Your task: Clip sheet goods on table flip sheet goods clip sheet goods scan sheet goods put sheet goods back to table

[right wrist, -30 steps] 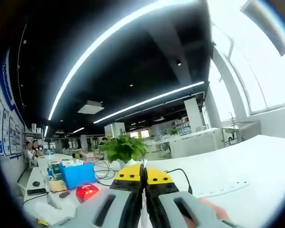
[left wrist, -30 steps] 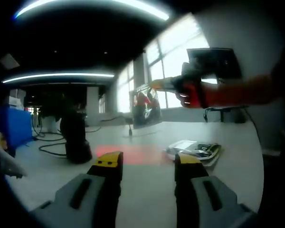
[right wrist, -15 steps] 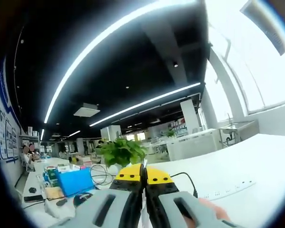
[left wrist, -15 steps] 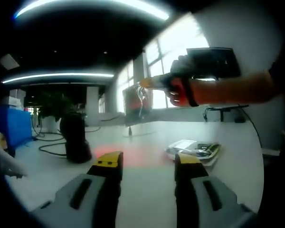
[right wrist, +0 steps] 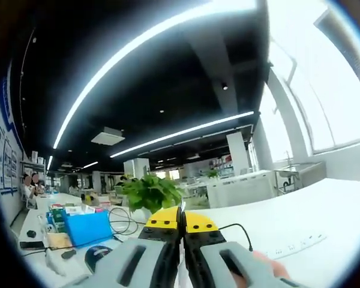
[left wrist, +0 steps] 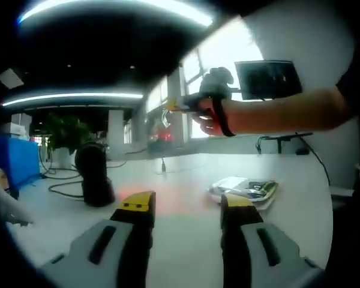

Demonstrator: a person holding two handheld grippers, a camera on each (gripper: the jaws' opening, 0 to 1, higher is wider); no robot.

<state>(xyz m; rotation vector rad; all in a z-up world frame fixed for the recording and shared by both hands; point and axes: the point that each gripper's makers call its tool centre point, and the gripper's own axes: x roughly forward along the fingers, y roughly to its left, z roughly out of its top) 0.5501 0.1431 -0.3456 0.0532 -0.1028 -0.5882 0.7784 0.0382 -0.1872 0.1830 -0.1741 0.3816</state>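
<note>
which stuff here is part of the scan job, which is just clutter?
Job:
right gripper, shut on a sheet, held up in the air
scanner
left gripper, open
packs on the table

Clutter:
plant
blue box
cables
power strip
monitor

Sheet goods (left wrist: 159, 129) aloft; others (left wrist: 245, 188) on table (left wrist: 186, 240)

The thin sheet pinched between the yellow-tipped fingers (right wrist: 181, 223) shows edge-on only. The held packet (left wrist: 159, 126) is blurred; the flat packets' (left wrist: 245, 188) print is illegible.
</note>
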